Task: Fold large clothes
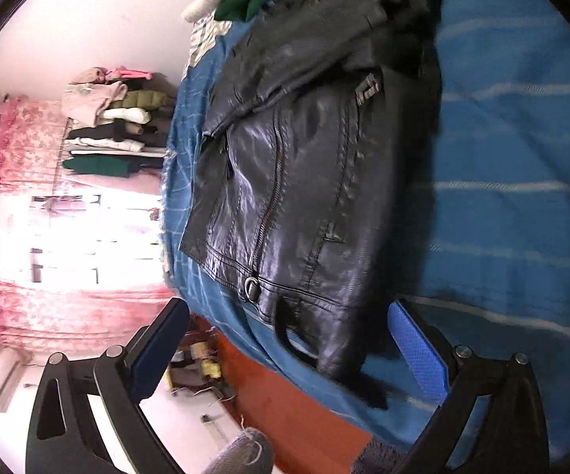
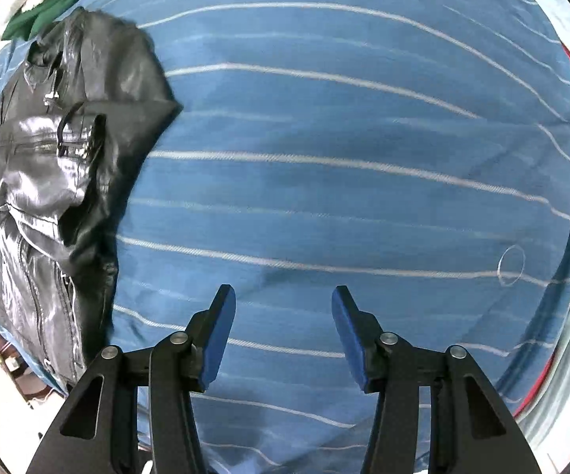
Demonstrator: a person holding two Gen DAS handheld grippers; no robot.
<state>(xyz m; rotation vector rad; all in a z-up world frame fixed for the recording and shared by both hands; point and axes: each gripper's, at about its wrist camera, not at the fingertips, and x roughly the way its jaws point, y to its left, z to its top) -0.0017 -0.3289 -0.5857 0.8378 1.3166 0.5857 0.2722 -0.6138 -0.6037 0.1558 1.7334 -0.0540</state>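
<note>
left gripper [image 1: 289, 339]: black arms, blue fingers [image 1: 419, 351] | right gripper [image 2: 284, 331]: same, silver screws

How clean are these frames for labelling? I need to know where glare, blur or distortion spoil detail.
Left wrist view: the window is blown out white, the black leather jacket shows shiny glare, and its top edge is motion-smeared. Right wrist view: even light, the blue striped bedspread bulges from fisheye distortion, the stripes are softly blurred, and the jacket glints at the left edge.

left gripper [image 1: 287, 328] fingers spread wide, right gripper [image 2: 284, 314] parted
</note>
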